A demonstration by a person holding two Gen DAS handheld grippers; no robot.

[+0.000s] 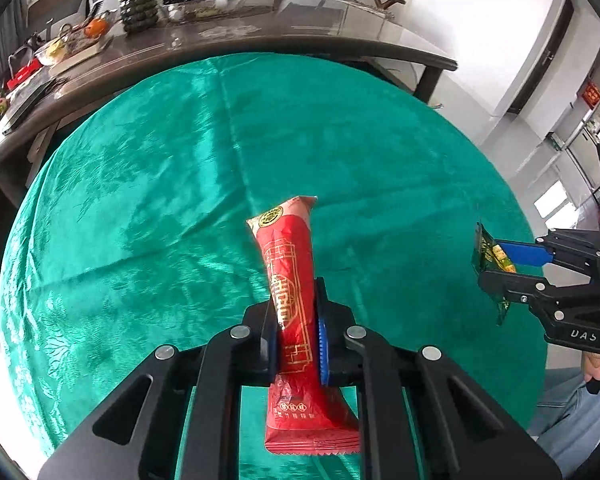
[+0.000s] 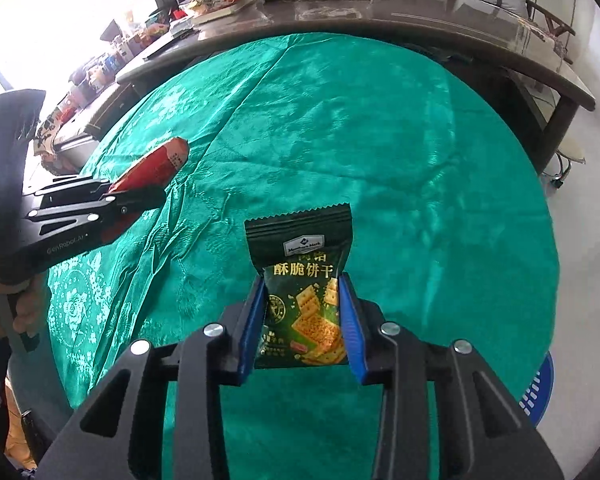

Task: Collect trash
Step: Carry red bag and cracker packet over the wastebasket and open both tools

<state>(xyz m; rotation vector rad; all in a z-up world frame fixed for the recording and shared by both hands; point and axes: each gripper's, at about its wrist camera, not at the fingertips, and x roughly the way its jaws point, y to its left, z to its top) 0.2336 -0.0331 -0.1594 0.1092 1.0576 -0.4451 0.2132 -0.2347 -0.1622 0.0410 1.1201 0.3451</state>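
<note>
Left gripper (image 1: 298, 340): jaws pinching red snack wrapper (image 1: 296, 300) at mid-length, wrapper upright, lifted above green tablecloth (image 1: 140, 200). Right gripper (image 2: 304, 320): blue pads (image 2: 352, 328) pressed on both side edges of dark green cracker packet (image 2: 304, 276), packet upright, clear of cloth. Each gripper visible in other's view, well apart, over same round table. Beyond: long dark table (image 1: 260, 36) bearing potted plant (image 1: 138, 4), bowls, fruit. Lower right, beside table: blue basket (image 2: 538, 392), partly visible.
</note>
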